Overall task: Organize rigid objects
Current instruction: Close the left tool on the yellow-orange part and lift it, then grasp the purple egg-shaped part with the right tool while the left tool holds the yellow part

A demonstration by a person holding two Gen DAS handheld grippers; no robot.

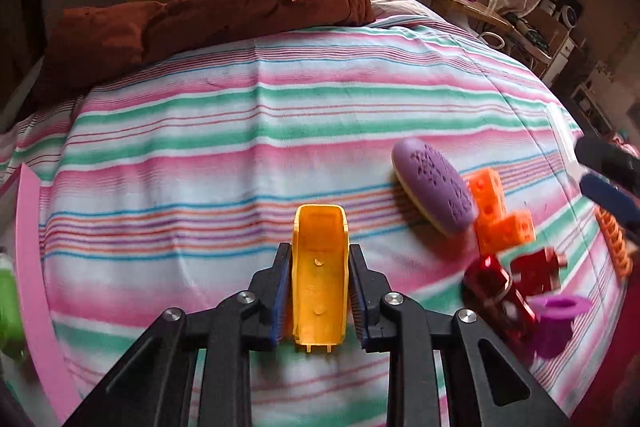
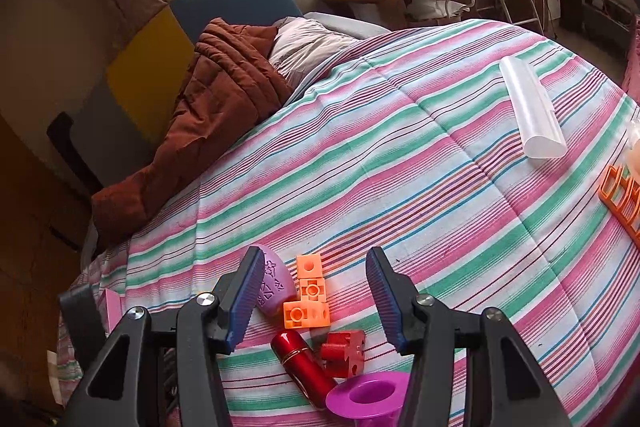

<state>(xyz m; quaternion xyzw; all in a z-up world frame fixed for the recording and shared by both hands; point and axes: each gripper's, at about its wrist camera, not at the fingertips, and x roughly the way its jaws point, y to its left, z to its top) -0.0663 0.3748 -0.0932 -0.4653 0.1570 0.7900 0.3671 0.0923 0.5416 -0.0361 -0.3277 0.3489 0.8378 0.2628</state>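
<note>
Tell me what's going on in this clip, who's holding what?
A person is sorting small toys on a striped bedspread. The left gripper is shut on a yellow plastic piece. The right gripper is open and empty above a cluster: orange blocks, purple oval, red cylinder, red block, magenta cup.

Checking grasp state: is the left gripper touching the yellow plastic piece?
Touching. In the left wrist view, the left gripper has both blue pads pressed against the sides of the yellow plastic piece.
</note>
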